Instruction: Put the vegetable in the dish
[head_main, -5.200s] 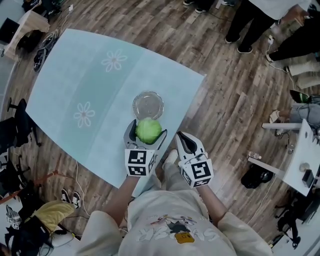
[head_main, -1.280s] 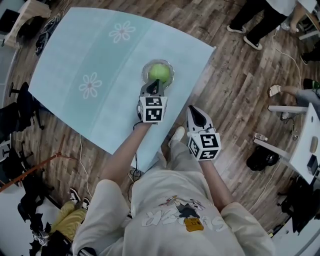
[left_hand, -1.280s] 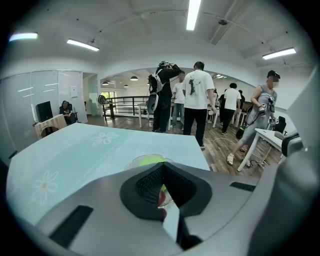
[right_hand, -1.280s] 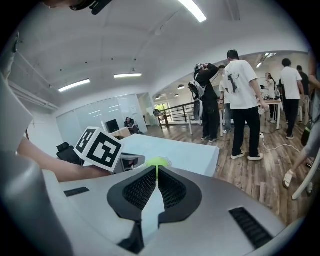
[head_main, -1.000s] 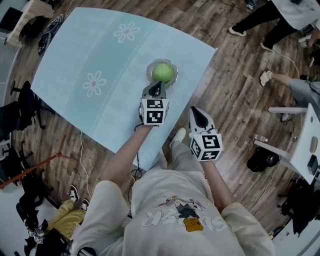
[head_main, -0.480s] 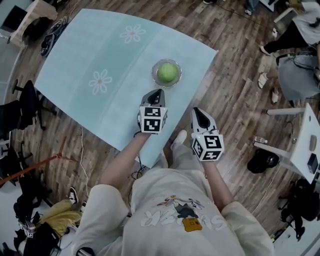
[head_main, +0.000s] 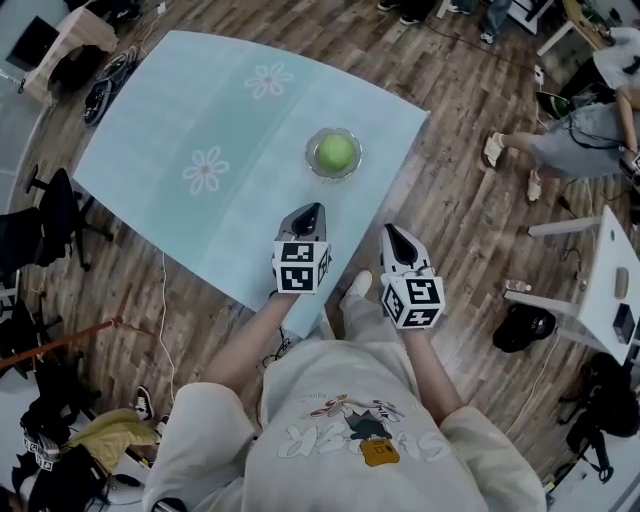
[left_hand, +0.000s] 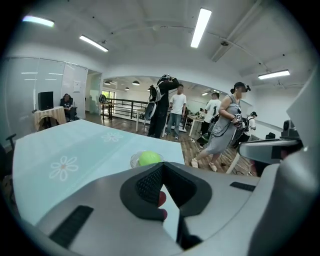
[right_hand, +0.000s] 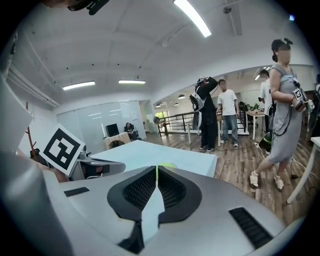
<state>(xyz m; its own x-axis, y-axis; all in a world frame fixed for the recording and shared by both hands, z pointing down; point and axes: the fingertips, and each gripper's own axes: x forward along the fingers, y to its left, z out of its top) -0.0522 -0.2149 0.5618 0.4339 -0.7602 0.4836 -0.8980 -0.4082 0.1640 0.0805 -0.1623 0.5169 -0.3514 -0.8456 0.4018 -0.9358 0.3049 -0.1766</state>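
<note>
A green cabbage (head_main: 336, 152) sits in a glass dish (head_main: 311, 161). Nearby, the left gripper (head_main: 308, 212) and right gripper (head_main: 392, 232) hover, jaws closed, empty.

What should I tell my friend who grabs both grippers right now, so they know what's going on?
Round green vegetable sits in the clear glass dish on the pale blue flowered table.
Left gripper: jaws shut, empty, over the table's near edge, short of the dish.
Right gripper: jaws shut, empty, just off the table's edge.
Done: vegetable is in the dish.
Left: nothing visible.
</note>
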